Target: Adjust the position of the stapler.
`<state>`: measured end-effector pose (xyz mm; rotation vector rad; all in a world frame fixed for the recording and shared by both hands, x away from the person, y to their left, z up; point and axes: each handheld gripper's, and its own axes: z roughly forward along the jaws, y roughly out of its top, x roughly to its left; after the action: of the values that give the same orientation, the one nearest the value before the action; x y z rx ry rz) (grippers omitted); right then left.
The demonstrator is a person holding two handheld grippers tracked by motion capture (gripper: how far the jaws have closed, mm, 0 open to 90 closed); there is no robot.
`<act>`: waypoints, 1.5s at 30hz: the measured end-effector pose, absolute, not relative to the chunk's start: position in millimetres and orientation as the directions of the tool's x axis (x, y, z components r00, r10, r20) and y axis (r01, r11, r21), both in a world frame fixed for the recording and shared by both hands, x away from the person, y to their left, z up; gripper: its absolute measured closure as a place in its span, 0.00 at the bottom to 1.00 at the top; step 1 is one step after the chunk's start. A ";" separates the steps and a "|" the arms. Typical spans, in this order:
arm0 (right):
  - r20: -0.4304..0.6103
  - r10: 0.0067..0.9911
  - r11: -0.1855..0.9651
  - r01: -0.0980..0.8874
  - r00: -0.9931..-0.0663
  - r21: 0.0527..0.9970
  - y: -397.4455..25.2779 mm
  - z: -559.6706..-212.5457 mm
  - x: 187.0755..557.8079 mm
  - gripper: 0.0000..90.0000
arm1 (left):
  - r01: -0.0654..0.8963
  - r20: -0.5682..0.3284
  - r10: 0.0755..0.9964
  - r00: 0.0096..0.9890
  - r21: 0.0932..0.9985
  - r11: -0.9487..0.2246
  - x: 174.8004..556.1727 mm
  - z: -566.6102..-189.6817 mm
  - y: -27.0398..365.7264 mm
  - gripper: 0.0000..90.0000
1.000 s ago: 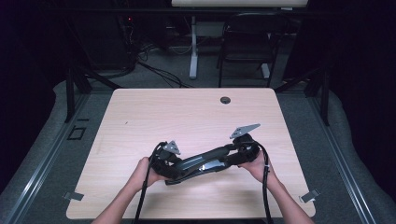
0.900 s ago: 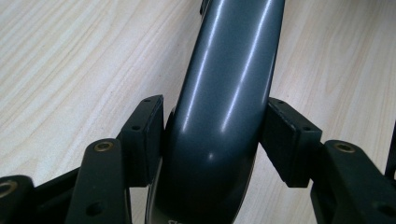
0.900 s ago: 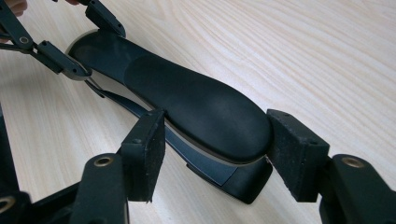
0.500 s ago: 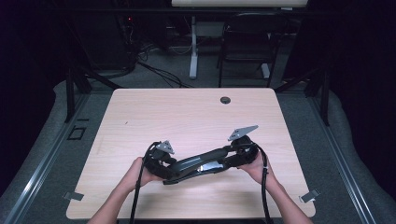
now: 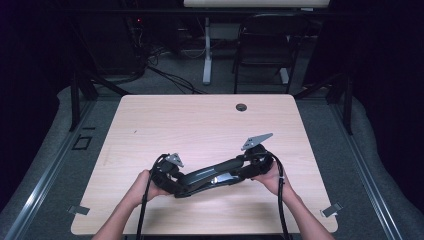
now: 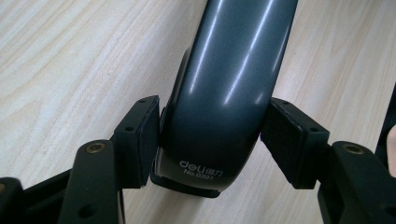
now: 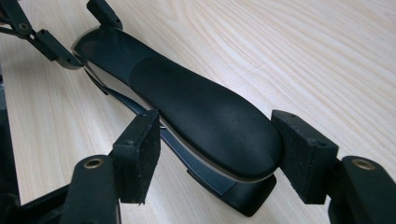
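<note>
Stapler held at both ends

Left tool and right tool each clamp an end above the desk.

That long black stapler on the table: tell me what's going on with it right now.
A person holds a two-jaw gripper in each hand, one at each end of the stapler, which lies low over the wooden table. The left gripper has its pads against both sides of the grey end printed with "deli". The right gripper straddles the rounded black end; its right pad appears to touch, while the left pad shows a small gap. Whether the stapler is resting on the table or slightly lifted is hard to tell.
</note>
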<state>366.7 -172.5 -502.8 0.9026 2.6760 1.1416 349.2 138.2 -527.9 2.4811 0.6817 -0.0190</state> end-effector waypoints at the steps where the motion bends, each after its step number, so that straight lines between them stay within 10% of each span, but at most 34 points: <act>1: 0.142 0.556 0.541 0.486 -0.819 0.686 -172.8 -502.8 366.4 0.40 | 0.472 -0.147 0.470 0.871 0.516 -0.715 349.2 -527.8 137.6 0.43; 45: 0.166 0.601 0.541 0.551 -0.782 0.635 -182.4 -496.4 352.1 0.50 | 0.398 -0.049 0.445 0.894 0.544 -0.739 369.0 -529.8 120.3 0.34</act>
<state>352.1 -182.4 -496.4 1.0094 2.6943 1.0709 369.0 120.3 -529.8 2.4952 0.6056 0.1124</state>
